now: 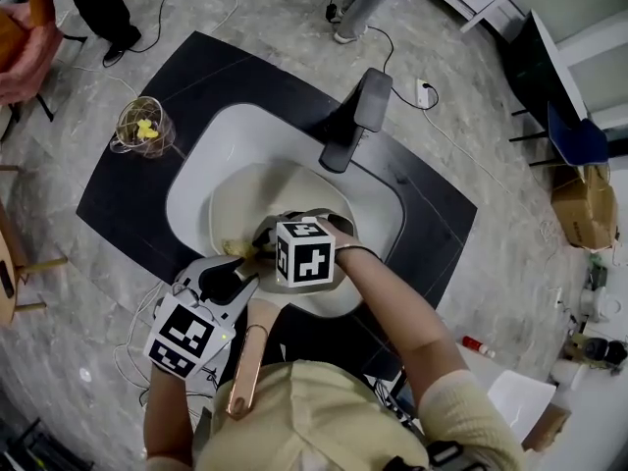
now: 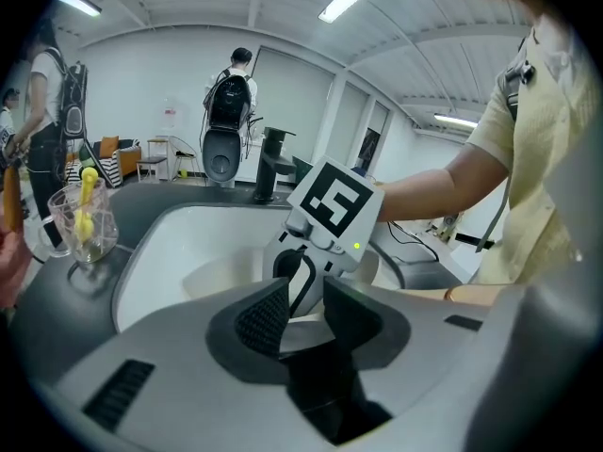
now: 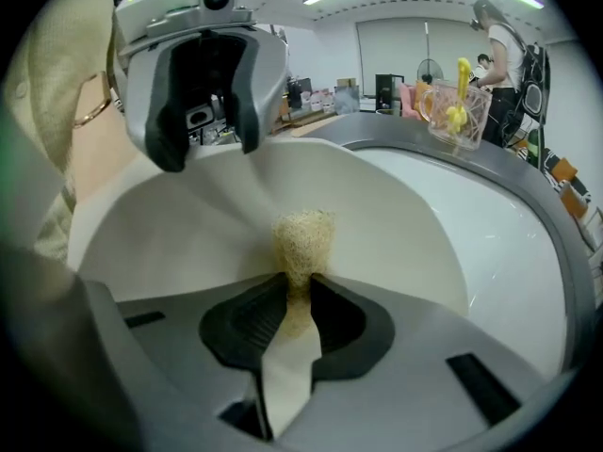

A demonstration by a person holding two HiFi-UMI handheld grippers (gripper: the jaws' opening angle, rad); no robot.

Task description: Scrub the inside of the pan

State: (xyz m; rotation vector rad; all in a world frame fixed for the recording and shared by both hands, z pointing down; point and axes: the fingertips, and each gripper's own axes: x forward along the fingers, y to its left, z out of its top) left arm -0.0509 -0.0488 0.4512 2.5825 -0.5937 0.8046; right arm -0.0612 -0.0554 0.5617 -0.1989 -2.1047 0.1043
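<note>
A cream pan [image 1: 240,199] lies in the white sink [image 1: 378,209], its copper handle [image 1: 243,366] pointing toward me. My left gripper [image 1: 238,281] is shut on the pan's near rim [image 2: 303,320], beside the handle's root. My right gripper [image 1: 259,247] reaches down into the pan, shut on a yellowish scrub pad [image 3: 303,238]. The pad's tip rests against the pan's inner wall [image 3: 188,224]. In the right gripper view the gripper [image 3: 300,295] pinches the pad low, and the left gripper [image 3: 203,64] shows above on the rim. The left gripper [image 2: 301,304] faces the right gripper [image 2: 325,219].
A black faucet [image 1: 353,116] stands at the sink's far side on the black counter [image 1: 128,194]. A clear glass with something yellow in it [image 1: 142,128] [image 3: 457,106] sits at the counter's left. A person [image 1: 103,3] stands beyond. Cables cross the floor.
</note>
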